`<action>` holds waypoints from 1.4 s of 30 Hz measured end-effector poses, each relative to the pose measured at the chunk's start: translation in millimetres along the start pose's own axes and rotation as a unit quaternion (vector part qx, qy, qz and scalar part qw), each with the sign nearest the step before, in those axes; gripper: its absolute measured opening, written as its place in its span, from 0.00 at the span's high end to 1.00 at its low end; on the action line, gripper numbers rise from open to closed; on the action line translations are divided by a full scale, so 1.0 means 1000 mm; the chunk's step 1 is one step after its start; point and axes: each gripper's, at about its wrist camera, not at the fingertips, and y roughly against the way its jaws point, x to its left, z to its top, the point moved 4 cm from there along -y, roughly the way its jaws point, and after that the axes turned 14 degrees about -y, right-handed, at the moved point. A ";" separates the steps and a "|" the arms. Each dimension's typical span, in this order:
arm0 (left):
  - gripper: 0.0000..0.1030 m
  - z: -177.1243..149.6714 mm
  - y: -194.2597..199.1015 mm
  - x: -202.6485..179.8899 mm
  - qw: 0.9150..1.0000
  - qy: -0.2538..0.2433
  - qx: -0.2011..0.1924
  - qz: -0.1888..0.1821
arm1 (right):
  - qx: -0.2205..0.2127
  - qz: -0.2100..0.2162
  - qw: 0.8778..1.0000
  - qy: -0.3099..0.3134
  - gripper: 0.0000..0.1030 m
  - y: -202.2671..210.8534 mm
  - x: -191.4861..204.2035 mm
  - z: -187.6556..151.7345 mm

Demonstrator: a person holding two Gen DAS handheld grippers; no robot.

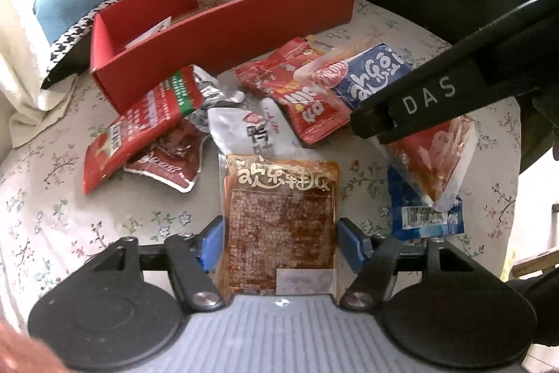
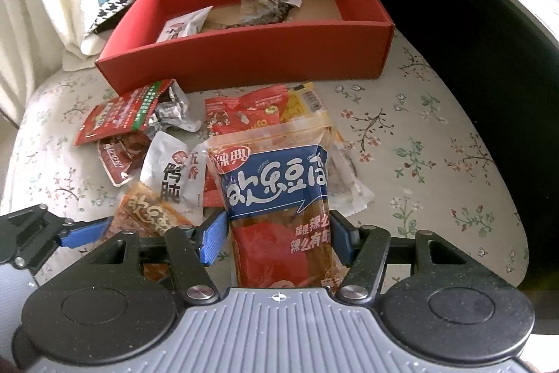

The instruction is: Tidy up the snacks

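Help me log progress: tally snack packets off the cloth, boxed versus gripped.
Boxed in the red box: 2, a white packet and a silvery packet.
Gripped: 2, the tofu packet in the left gripper, the blue-labelled packet in the right gripper.
Total: 4.

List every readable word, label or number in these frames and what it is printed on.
"DAS": on the right gripper arm.
"欢乐豆腐": blue-label packet, held by the right gripper.
"辣典": same packet's red badge.
"五香": white packet.
Barcode digits and fine print elsewhere: too small to read.
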 end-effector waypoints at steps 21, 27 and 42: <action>0.42 0.001 0.027 0.048 0.996 0.077 -0.039 0.023 | -0.014 0.004 1.000 0.000 0.34 0.002 0.009 0.005; 0.42 0.006 0.035 0.065 0.992 0.104 -0.057 0.034 | -0.023 0.008 1.000 -0.004 0.34 0.004 0.010 0.010; 0.42 0.017 0.037 0.078 0.988 0.122 -0.075 0.057 | -0.044 0.020 0.999 -0.007 0.34 0.012 0.014 0.018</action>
